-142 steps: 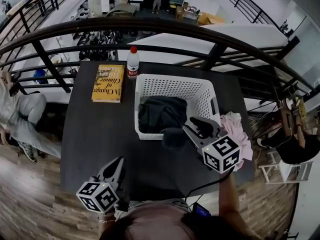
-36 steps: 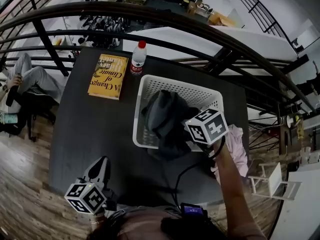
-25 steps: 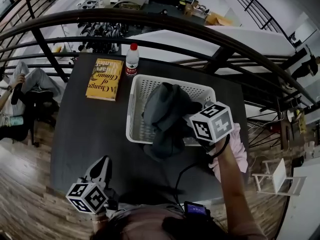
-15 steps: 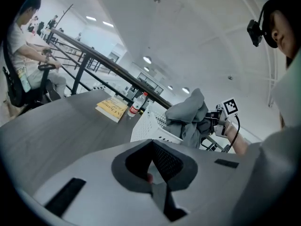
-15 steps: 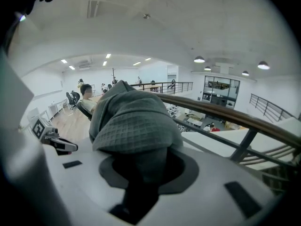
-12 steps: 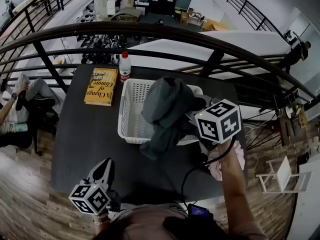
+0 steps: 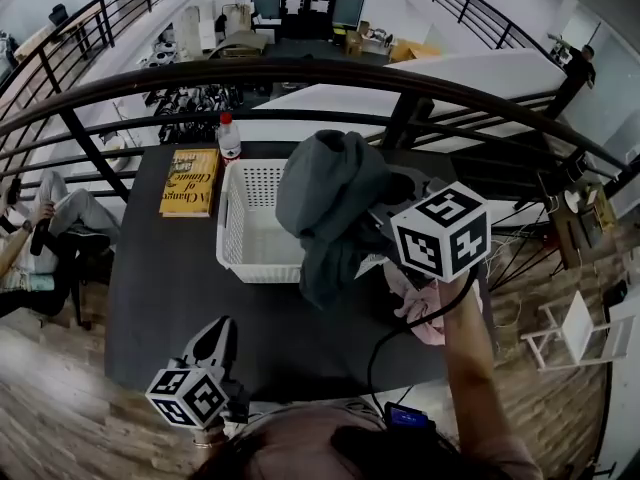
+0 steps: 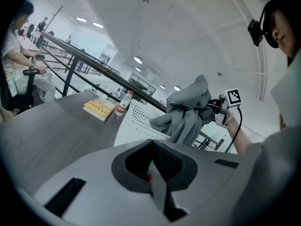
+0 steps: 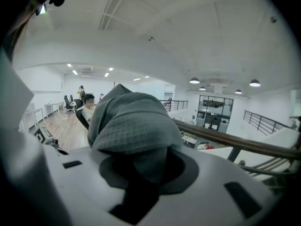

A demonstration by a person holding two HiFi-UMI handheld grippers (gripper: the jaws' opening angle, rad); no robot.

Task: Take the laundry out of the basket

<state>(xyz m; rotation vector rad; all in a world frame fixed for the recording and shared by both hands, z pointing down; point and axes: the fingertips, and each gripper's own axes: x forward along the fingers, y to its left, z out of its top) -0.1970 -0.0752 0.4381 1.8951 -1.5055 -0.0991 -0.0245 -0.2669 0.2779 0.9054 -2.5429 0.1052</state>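
A grey waffle-knit garment hangs in the air over the right half of the white laundry basket, its tail reaching below the basket's front rim. My right gripper is shut on it from the right; in the right gripper view the cloth fills the jaws. A pink garment lies on the table to the right of the basket. My left gripper is shut and empty near the table's front left edge, and in its own view sees the grey garment and the basket. The hanging cloth hides part of the basket's inside.
A yellow book and a red-capped bottle lie at the back left of the dark table. A black railing runs behind the table. A person sits at the far left.
The right gripper has risen with the grey garment, lifting it from the basket until it hangs above the rim. The left gripper has shifted only a little at the table's front.
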